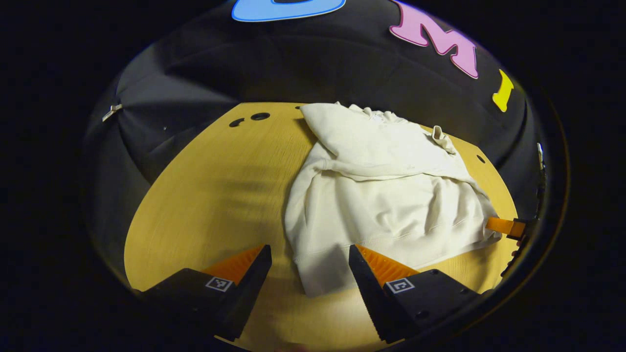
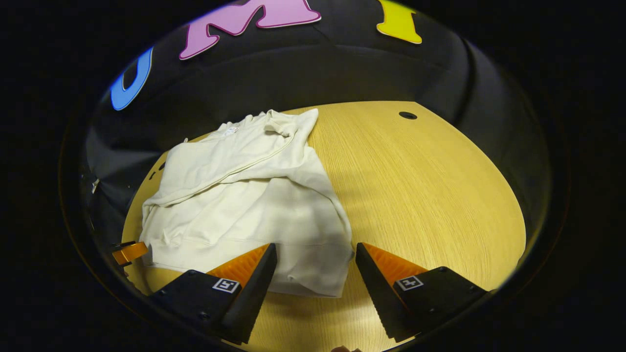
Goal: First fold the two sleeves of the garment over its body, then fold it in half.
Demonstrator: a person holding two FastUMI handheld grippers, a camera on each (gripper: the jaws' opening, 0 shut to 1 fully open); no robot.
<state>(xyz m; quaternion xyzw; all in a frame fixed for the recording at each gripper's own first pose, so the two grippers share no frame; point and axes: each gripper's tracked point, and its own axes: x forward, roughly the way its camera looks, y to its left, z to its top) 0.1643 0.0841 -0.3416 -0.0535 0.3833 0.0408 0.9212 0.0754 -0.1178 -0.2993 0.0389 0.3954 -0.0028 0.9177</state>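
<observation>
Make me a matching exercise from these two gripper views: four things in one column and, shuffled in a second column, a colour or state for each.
Things:
1. garment
2. table
3. booth wall
4. left tool

Colours or states:
a. black cloth
b. open, holding nothing
c. cream, lying on the table with a sleeve folded over its body
d. yellowish wood with round holes

Right pairs: 1-c, 2-d, 3-a, 4-b.
</observation>
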